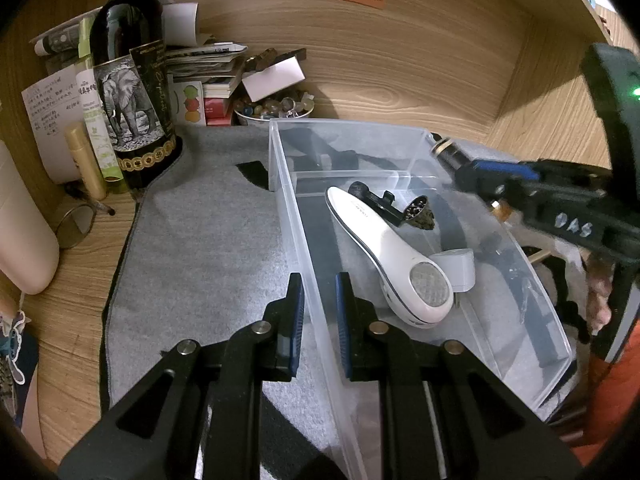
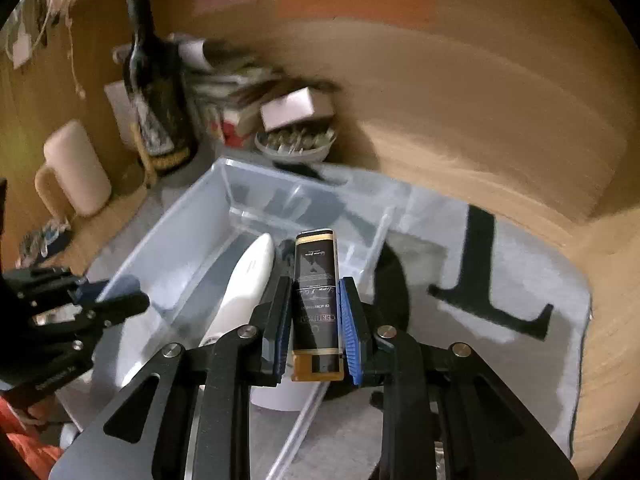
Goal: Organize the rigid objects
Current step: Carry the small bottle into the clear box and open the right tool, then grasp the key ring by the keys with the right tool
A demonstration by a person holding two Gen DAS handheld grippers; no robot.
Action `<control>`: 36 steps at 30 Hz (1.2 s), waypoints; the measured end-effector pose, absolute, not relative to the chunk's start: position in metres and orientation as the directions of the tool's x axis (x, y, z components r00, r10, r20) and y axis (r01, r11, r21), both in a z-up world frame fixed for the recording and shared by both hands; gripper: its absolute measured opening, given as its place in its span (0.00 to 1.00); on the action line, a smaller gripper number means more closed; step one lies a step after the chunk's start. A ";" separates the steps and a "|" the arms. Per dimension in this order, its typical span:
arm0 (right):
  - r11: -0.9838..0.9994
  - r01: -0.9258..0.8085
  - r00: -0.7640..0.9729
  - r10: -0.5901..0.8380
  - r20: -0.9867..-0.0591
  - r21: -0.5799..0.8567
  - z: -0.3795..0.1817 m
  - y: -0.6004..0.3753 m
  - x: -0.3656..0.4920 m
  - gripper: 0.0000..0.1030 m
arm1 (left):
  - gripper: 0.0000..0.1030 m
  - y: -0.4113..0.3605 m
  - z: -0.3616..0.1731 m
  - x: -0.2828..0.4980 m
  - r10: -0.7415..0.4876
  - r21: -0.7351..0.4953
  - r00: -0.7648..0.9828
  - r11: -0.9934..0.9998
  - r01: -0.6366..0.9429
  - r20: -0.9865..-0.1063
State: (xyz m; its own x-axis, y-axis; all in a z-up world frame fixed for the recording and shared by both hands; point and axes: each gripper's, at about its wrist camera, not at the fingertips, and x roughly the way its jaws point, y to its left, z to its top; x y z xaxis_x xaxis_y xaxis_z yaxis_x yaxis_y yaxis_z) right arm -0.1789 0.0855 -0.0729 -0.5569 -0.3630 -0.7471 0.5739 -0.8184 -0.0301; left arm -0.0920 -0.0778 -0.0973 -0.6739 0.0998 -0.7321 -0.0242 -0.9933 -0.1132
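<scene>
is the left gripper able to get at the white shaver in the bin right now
Probably not right away: the left gripper has its jaws straddling the clear bin wall. The white shaver lies uncovered just inside, so it would need to let go first.

Clear glossy plastic bin (image 1: 400, 136) is sitting on matt grey felt mat (image 1: 208, 240); smooth white plastic shaver (image 1: 384, 248) is gleaming; wood-grain desk (image 1: 420, 64).

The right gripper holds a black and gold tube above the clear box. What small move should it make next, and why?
Probably lower the right gripper a little and carry the black and gold tube into the clear plastic box. The tube hangs over the box's right part, beside the white handheld device, and the left gripper straddles the box's left wall.
</scene>
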 end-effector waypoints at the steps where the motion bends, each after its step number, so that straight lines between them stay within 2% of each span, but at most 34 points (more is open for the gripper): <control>1: -0.812 0.582 -0.547 -0.357 -0.757 -0.038 -0.076 0.082 -0.179 0.21 | 0.15 -0.078 -0.097 -0.092 0.100 -0.113 -0.674 -0.993 -0.024 -0.732; 11: -0.793 0.609 -0.526 -0.368 -0.767 -0.038 -0.074 0.078 -0.171 0.23 | 0.15 -0.079 -0.097 -0.092 0.101 -0.114 -0.674 -0.993 -0.025 -0.732; 13: -0.794 0.606 -0.539 -0.371 -0.756 -0.043 -0.070 0.080 -0.167 0.27 | 0.15 -0.077 -0.097 -0.093 0.101 -0.114 -0.674 -0.993 -0.025 -0.732; 15: -0.797 0.602 -0.556 -0.372 -0.743 -0.051 -0.064 0.081 -0.163 0.38 | 0.15 -0.079 -0.097 -0.092 0.102 -0.115 -0.674 -0.993 -0.025 -0.731; 19: -0.812 0.578 -0.616 -0.366 -0.697 -0.085 -0.048 0.092 -0.152 0.43 | 0.15 -0.079 -0.097 -0.092 0.101 -0.115 -0.674 -0.993 -0.025 -0.732; 23: -0.841 0.531 -0.677 -0.349 -0.648 -0.102 -0.033 0.112 -0.144 0.58 | 0.15 -0.080 -0.097 -0.092 0.101 -0.114 -0.674 -0.993 -0.025 -0.731; 28: -0.894 0.436 -0.724 -0.280 -0.630 -0.103 -0.028 0.150 -0.138 0.59 | 0.15 -0.079 -0.097 -0.093 0.102 -0.113 -0.678 -0.993 -0.028 -0.728; 36: -0.952 0.294 -0.708 -0.162 -0.688 -0.078 -0.056 0.201 -0.129 0.59 | 0.15 -0.081 -0.097 -0.093 0.102 -0.113 -0.679 -0.993 -0.029 -0.727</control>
